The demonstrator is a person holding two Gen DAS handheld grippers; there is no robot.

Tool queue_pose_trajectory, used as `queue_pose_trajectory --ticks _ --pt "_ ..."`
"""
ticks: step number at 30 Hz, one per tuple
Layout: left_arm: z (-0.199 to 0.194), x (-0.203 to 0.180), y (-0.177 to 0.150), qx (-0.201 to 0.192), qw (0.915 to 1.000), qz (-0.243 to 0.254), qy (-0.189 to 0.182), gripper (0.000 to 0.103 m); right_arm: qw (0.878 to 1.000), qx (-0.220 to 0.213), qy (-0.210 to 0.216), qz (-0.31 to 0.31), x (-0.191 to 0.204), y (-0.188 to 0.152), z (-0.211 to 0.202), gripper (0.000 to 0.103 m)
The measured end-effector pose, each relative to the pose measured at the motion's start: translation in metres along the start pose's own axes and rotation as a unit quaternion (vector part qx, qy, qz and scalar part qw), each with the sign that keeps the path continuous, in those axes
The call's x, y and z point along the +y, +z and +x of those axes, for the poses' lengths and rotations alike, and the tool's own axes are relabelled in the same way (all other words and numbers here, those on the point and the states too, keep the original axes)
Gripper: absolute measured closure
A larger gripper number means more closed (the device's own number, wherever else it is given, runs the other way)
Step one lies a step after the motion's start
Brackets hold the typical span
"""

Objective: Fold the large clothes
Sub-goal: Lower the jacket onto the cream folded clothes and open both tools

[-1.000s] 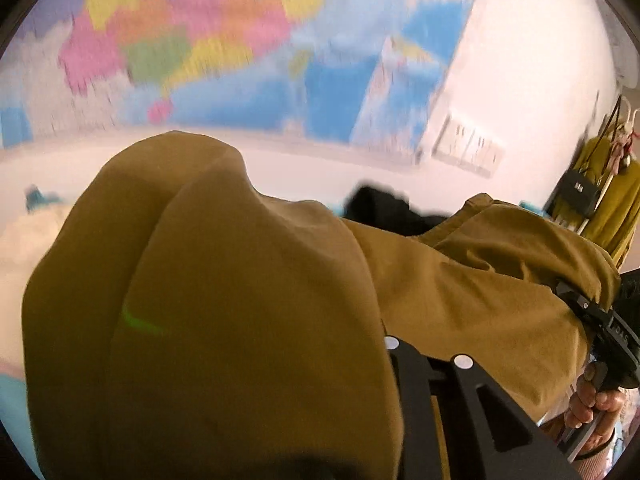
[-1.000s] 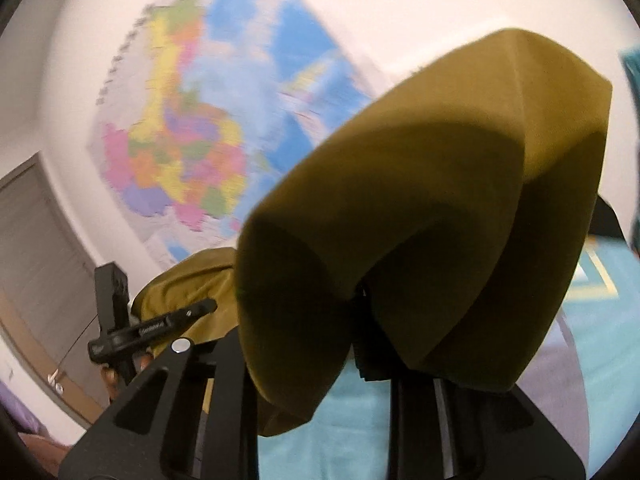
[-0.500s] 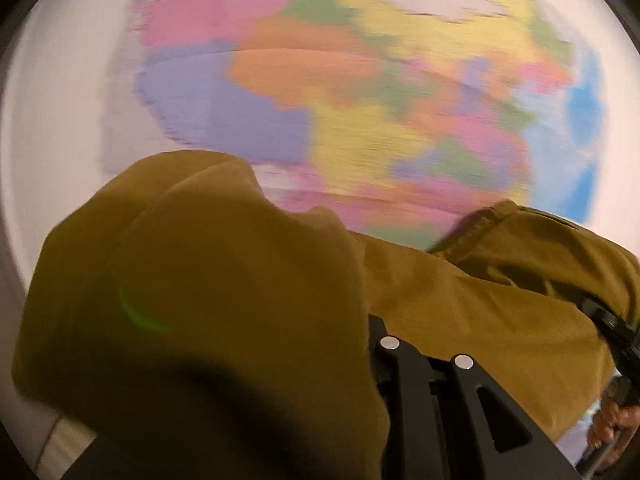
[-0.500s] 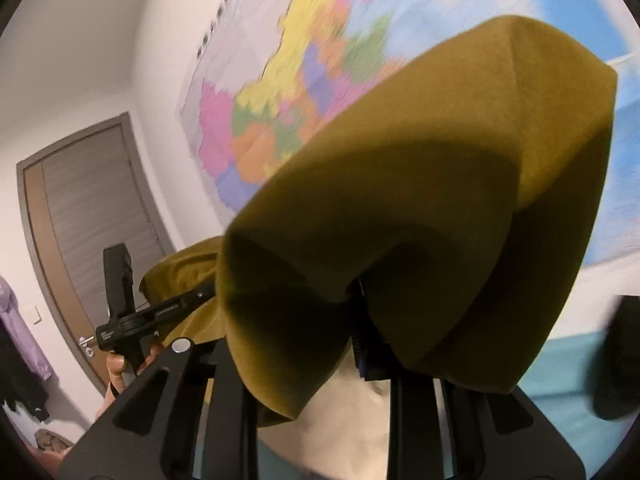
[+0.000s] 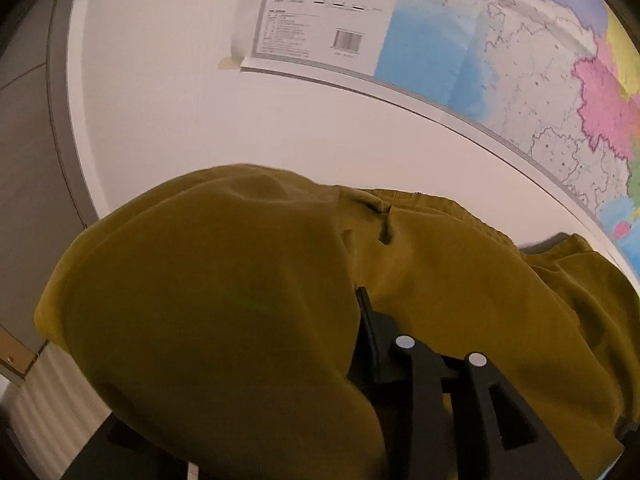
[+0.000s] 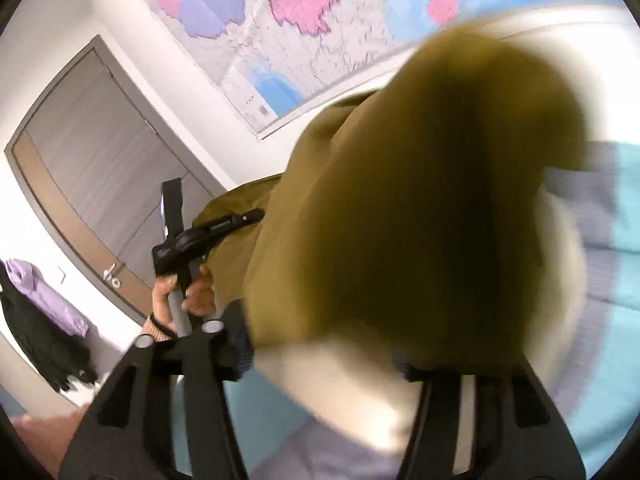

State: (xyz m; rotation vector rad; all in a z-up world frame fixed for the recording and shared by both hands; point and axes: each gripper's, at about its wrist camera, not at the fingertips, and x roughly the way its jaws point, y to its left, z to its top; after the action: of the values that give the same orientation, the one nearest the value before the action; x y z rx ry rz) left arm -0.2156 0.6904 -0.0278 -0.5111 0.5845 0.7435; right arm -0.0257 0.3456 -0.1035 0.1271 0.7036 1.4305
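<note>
A mustard-yellow garment is draped over my left gripper and hides its left finger. Only the right finger shows, and the jaws are opening with cloth still between them. In the right wrist view the same garment is a blurred mass over my right gripper. Its fingers stand wide apart and are still opening, the cloth hanging loose between them and over the right one. A hand holds the left gripper at the garment's far end.
A large coloured wall map hangs straight ahead. A grey door stands to the left, with purple and black clothes hanging beside it. A teal bed cover and something cream lie below the garment.
Both views have swung left along the wall, past the map toward the door. The right gripper's fingers have spread wide and the cloth over them has gone blurred and loose.
</note>
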Motion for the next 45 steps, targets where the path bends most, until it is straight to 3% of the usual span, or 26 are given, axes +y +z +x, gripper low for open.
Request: queue_pose_trajectory --ticks 2,6,7,9,12,13,15,16,19,23,25,30,33,35,40,45 --pt "0.003 0.006 -0.002 0.006 0.9999 -0.007 0.007 0.063 1.000 0.001 -0.003 -0.005 -0.002 -0.006 -0.030 0.032" --pt "0.007 0.013 -0.010 0.019 0.9992 -0.005 0.036 0.054 0.997 -0.017 -0.077 0.009 -0.022 -0.024 -0.088 0.028" --pt "0.012 0.002 -0.018 0.019 0.9991 -0.006 0.039 0.054 0.995 -0.024 -0.097 0.018 -0.038 -0.010 -0.083 0.028" --pt "-0.004 0.007 -0.033 0.017 0.9988 -0.009 0.044 0.052 0.994 -0.037 -0.093 0.034 -0.056 0.000 -0.090 0.028" --pt "-0.033 0.004 -0.043 0.005 0.9992 -0.015 0.038 0.045 0.996 -0.028 -0.086 0.010 -0.046 0.006 -0.069 0.029" --pt "-0.045 0.003 -0.047 -0.003 0.9994 -0.016 0.031 0.042 0.996 -0.025 -0.084 0.003 -0.045 0.008 -0.069 0.034" --pt "-0.063 -0.003 -0.054 -0.011 0.9998 -0.005 0.014 0.034 0.997 -0.019 -0.070 -0.033 -0.031 0.014 -0.058 0.068" --pt "-0.067 -0.006 -0.057 -0.013 0.9998 0.004 0.012 0.032 0.995 -0.019 -0.068 -0.068 -0.021 0.015 -0.054 0.097" --pt "-0.061 -0.017 -0.063 -0.002 0.9995 0.028 0.012 0.032 0.987 -0.002 -0.088 -0.138 0.014 0.002 -0.048 0.101" --pt "-0.028 -0.017 -0.060 0.021 0.9986 0.021 0.044 0.033 0.980 0.082 -0.120 -0.133 -0.010 -0.028 -0.031 0.102" --pt "-0.020 -0.020 -0.058 0.022 0.9976 0.020 0.063 0.033 0.981 0.087 -0.125 -0.121 -0.016 -0.031 -0.036 0.100" --pt "-0.040 -0.026 -0.061 -0.013 0.9951 0.031 0.093 0.034 0.983 0.034 -0.118 -0.133 0.014 -0.015 -0.077 0.089" --pt "-0.077 -0.025 -0.064 -0.071 0.9940 0.035 0.076 0.033 0.983 0.004 -0.118 -0.141 0.031 -0.001 -0.087 0.070" --pt "-0.093 -0.032 -0.067 -0.090 0.9935 0.047 0.052 0.030 0.979 -0.020 -0.130 -0.155 0.041 0.011 -0.089 0.050" --pt "-0.099 -0.071 -0.079 -0.096 0.9907 0.097 -0.002 0.023 0.983 -0.034 -0.127 -0.128 0.041 0.051 -0.049 0.050" --pt "-0.067 -0.108 -0.099 -0.062 0.9886 0.136 -0.019 0.020 0.989 0.022 -0.129 -0.070 0.010 0.047 0.005 0.052"
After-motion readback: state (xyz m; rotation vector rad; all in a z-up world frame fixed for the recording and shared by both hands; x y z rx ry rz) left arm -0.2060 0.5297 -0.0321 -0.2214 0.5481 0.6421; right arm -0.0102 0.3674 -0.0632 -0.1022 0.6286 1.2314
